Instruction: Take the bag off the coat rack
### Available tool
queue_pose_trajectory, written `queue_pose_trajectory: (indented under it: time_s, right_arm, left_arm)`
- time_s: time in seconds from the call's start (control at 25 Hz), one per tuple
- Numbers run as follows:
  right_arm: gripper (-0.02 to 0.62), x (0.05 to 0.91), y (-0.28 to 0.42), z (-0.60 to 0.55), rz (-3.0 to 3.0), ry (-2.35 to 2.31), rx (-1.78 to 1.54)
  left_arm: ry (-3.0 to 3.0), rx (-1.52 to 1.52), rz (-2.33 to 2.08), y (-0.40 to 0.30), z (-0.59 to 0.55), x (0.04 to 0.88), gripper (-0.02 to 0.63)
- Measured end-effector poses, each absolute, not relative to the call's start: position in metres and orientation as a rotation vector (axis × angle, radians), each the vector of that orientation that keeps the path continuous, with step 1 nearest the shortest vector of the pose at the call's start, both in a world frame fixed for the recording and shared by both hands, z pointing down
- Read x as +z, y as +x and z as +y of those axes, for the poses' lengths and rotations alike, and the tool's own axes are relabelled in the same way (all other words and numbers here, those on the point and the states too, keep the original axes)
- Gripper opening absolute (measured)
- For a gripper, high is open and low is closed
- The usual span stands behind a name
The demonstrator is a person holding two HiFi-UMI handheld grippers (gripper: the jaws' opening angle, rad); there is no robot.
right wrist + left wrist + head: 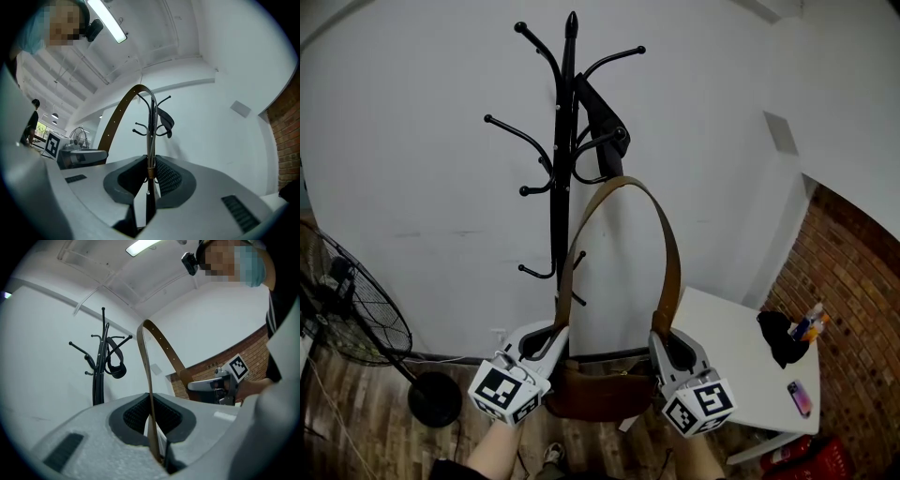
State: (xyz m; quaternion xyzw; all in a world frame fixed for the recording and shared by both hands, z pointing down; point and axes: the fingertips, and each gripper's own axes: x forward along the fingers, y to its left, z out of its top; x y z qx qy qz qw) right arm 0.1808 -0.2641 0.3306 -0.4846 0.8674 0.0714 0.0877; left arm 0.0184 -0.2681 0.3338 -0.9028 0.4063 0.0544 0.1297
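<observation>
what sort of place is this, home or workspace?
Probably an office or lab-type workspace: a strip light on an open ceiling, a bare wall behind the coat rack, a table and a floor fan.

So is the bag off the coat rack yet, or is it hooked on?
Mostly done, it seems: the strap arches free of the coat rack, clearly apart from it in the left gripper view. In hand: the left gripper and right gripper are each shut on the strap, the brown bag hanging between them. Left: probably carrying it clear and setting it down.
</observation>
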Motion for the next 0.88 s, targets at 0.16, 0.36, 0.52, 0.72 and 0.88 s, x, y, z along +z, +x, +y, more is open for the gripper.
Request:
queue_pose_trajectory:
  time_s: [0.16, 0.36, 0.52, 0.72, 0.88]
  right_arm:
    - [0.052, 0.35, 0.179, -0.254, 2.604, -1.438, 0.163]
    - [0.052, 0.38, 0.176, -0.242, 2.643, -1.45, 0.081]
    - [0.052, 0.405, 0.176, -0.235, 2.666, -1.46, 0.017]
    - [0.052, 0.432, 0.174, -0.225, 2.693, -1.472, -0.048]
    - [0.052, 0.451, 0.177, -0.219, 2.705, -1.489, -0.103]
  left_arm:
    - [-2.647, 0.183, 1.212, 0.016, -0.259, 0.35, 0.02]
    - [-2.701, 0.148, 1.259, 0.015, -0.249, 0.379, 0.02]
    - [-2.732, 0.109, 1.279, 0.015, -0.243, 0.403, 0.02]
    - [-2.787, 0.078, 1.331, 0.015, -0.233, 0.433, 0.02]
    - [-2.819, 0.043, 1.348, 0.017, -0.225, 0.453, 0.02]
